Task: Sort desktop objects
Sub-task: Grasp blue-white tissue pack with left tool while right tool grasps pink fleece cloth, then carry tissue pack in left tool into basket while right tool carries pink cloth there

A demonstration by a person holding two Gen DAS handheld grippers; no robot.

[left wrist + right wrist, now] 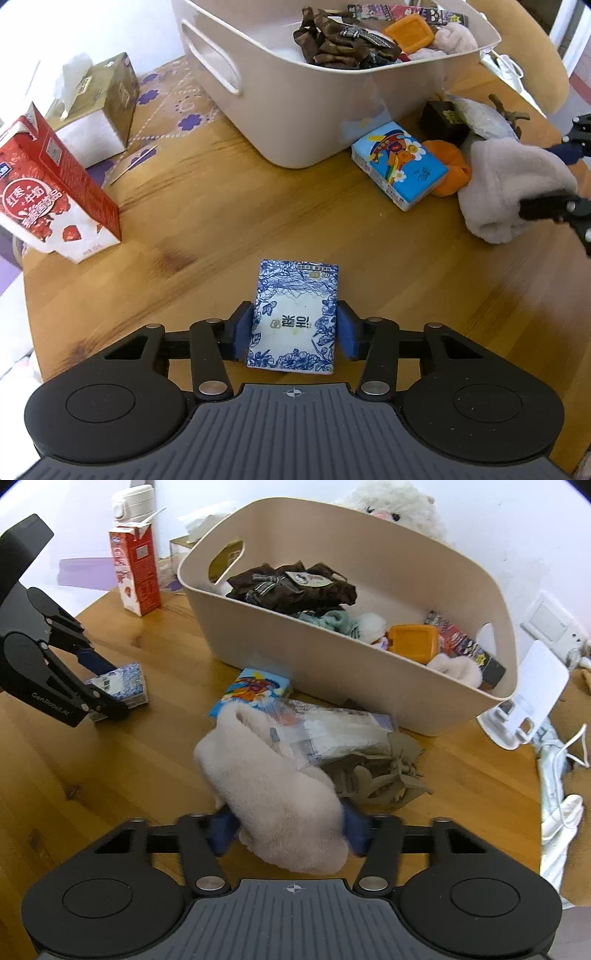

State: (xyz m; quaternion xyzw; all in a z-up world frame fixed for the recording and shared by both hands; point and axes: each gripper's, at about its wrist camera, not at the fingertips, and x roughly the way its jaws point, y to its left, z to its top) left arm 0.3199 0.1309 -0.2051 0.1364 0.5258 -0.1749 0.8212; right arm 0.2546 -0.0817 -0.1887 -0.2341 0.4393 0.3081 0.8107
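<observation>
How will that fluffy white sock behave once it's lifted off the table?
The fluffy white sock looks soft and bulging between the right gripper, so it will probably droop at both ends. It seems light. Its pile may drag the plastic packet lying against it.

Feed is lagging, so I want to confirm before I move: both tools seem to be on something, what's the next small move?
Probably lift both straight up, then carry to the beige bin. The left tool has its blue pads against the blue-and-white tissue pack, and the right tool squeezes the fluffy white cloth. Both items are on the table, and the bin wall stands higher.
</observation>
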